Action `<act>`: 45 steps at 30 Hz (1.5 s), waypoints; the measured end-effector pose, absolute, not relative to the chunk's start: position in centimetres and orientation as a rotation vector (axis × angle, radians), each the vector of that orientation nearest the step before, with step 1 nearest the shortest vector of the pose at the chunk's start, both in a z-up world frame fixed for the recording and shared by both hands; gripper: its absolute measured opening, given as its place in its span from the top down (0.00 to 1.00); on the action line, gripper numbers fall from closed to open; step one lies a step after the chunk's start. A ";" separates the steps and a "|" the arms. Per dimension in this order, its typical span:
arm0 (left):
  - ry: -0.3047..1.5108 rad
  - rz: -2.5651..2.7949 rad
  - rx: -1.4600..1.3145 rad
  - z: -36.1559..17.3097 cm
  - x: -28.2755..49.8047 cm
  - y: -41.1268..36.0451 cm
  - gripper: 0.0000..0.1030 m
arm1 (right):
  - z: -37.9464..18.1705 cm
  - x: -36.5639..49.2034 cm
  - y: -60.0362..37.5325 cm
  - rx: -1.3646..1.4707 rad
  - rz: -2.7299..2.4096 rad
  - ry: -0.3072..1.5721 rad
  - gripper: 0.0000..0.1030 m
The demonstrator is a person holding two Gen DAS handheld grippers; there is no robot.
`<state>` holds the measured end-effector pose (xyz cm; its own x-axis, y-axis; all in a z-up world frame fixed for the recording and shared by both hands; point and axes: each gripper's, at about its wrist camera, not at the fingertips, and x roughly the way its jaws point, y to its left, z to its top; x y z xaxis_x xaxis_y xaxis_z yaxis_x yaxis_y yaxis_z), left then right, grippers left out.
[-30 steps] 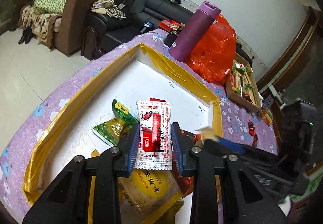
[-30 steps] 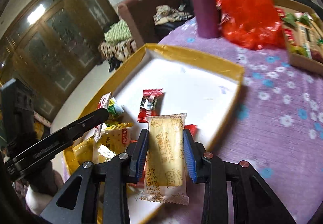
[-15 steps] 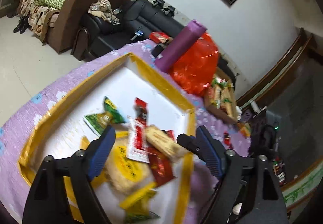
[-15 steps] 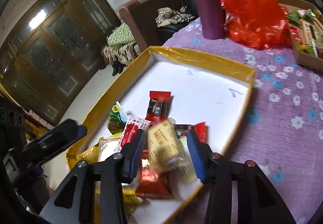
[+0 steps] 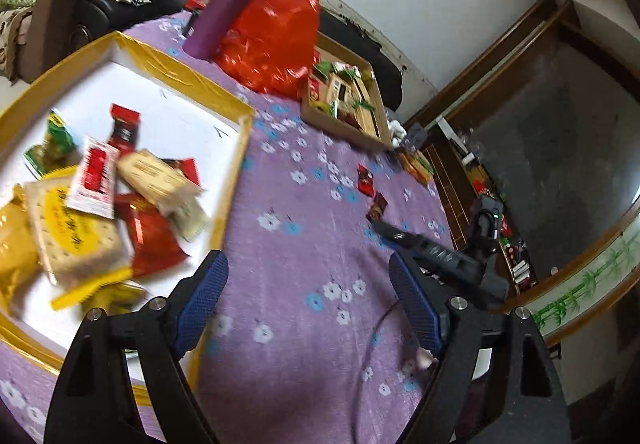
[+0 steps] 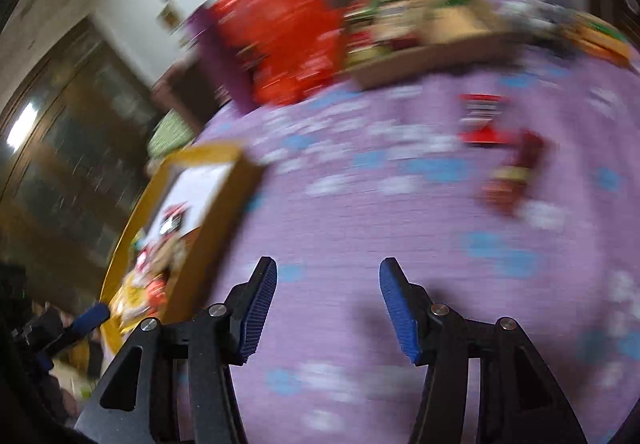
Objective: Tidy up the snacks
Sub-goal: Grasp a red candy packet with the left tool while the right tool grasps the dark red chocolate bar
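Left gripper (image 5: 308,296) is spread wide w/ nothing in it, hovering over the purple floral cloth (image 5: 296,244) just right of the gold-rimmed tray (image 5: 236,171). Snack packs (image 5: 120,195) sit piled inside the tray, near its right rim. Right gripper (image 6: 326,304) is mid-opening, empty too, also right of the tray. Two small red packs (image 5: 370,189) lie loose on the cloth, well right of the tray.

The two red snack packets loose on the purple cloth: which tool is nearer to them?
Right. The right tool reaches almost to the red snack packets; the left tool hangs farther back, beside the yellow tray.
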<state>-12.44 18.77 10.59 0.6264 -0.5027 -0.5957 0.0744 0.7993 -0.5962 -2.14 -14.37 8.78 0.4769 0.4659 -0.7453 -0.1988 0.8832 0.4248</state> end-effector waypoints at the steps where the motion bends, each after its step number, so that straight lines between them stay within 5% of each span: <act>1: 0.844 -0.351 -0.562 10.5 -12.3 18.3 0.19 | 8.7 -1.9 -16.0 0.320 0.386 0.993 0.44; 9: 0.926 -0.350 -0.515 8.7 -11.3 14.7 0.19 | 7.9 0.8 -26.4 0.412 0.170 0.973 0.44; 23: 0.963 -0.338 -0.495 7.4 -10.4 13.5 0.19 | 7.8 9.4 -18.0 0.184 0.176 0.958 0.44; 26: 0.970 -0.326 -0.502 7.0 -10.3 14.0 0.19 | 6.8 11.4 -16.1 0.105 0.143 0.986 0.48; 30: 0.970 -0.309 -0.519 6.5 -10.1 14.7 0.19 | 5.7 12.2 -14.6 0.019 0.090 1.014 0.75; 33: 0.973 -0.305 -0.522 6.3 -10.0 14.8 0.19 | 5.8 11.0 -13.8 0.015 0.124 1.030 0.78; 43: 0.960 -0.314 -0.506 7.0 -10.8 14.0 0.19 | 7.0 2.2 -12.3 0.256 0.625 1.177 0.69; 45: 0.961 -0.317 -0.511 7.0 -10.8 13.9 0.19 | 8.7 1.4 -14.8 0.265 0.567 1.087 0.57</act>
